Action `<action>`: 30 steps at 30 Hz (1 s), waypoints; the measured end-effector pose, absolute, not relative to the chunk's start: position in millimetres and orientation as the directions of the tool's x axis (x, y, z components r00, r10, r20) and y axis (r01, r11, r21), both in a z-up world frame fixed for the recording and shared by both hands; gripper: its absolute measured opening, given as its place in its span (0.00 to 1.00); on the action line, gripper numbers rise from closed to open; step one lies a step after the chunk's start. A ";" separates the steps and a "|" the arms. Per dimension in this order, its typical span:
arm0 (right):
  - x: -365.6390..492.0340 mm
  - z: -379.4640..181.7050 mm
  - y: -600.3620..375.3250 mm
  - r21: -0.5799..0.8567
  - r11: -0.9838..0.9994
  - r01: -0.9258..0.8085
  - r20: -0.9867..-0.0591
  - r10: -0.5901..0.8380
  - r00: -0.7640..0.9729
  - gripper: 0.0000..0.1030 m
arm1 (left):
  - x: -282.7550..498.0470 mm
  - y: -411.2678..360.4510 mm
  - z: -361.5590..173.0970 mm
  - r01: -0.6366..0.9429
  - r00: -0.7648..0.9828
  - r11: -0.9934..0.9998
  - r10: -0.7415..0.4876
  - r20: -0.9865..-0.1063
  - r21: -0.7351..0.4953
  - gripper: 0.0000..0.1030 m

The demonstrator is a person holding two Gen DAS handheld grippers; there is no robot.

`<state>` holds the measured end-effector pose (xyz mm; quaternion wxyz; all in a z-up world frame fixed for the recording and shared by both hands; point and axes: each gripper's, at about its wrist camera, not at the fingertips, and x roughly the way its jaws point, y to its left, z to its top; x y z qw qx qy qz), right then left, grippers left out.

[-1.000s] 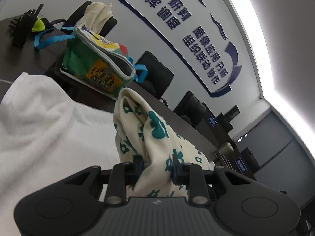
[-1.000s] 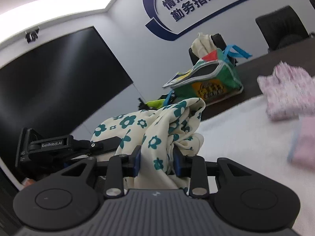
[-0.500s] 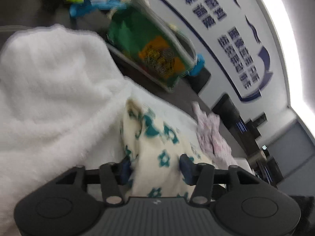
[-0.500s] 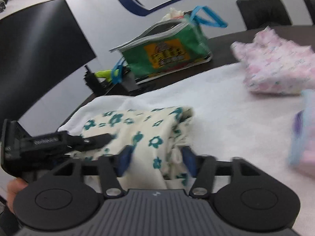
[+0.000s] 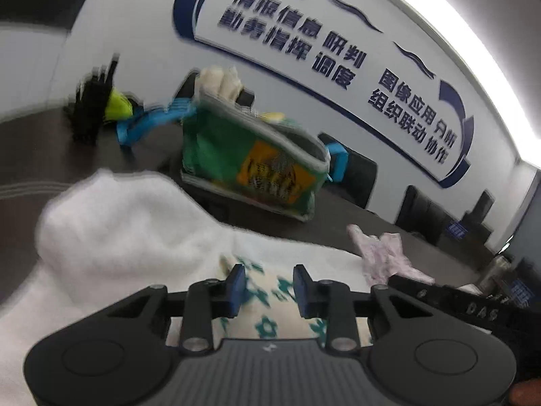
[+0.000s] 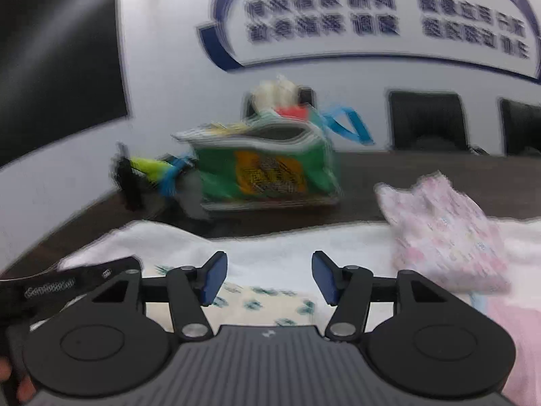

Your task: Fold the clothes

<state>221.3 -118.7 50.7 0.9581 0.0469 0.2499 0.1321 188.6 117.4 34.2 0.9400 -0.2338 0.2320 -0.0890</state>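
A cream garment with teal flowers [image 5: 267,308] lies flat on a white towel [image 5: 128,223]; it also shows in the right wrist view [image 6: 263,301]. My left gripper [image 5: 268,287] is open just above the garment, its blue pads [image 5: 236,287] apart and holding nothing. My right gripper [image 6: 267,275] is wide open above the same garment, empty. A pink printed garment [image 6: 443,233] lies bunched at the right on the towel [image 6: 280,253], also in the left wrist view [image 5: 382,253]. Both views are motion-blurred.
A green and orange zip bag [image 5: 257,169] with blue straps stands on the dark table [image 5: 40,138] behind the towel. A black and yellow tool [image 5: 98,108] lies far left. Black chairs [image 6: 426,121] line the wall. A pale pink cloth [image 6: 517,335] sits at the right.
Both grippers have opened and let go of the flowered garment, which went from held up in the air to lying flat on the towel. Both grippers have pulled back from it.
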 end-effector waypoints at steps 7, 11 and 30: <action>236.9 17.9 -136.7 0.347 0.909 -0.232 -0.541 0.395 0.742 0.09 | 199.9 118.9 14.0 0.066 0.806 0.831 -0.371 -0.461 -0.552 0.17; 222.0 6.9 -117.5 0.138 0.957 -0.254 -0.546 0.287 0.787 0.09 | 207.7 116.7 7.8 0.061 0.782 0.833 -0.382 -0.492 -0.550 0.17; 157.9 -15.5 -55.6 -0.568 0.427 -0.703 -0.529 0.465 0.710 0.58 | 211.3 128.4 2.0 0.066 0.749 0.793 -0.441 -0.495 -0.606 0.19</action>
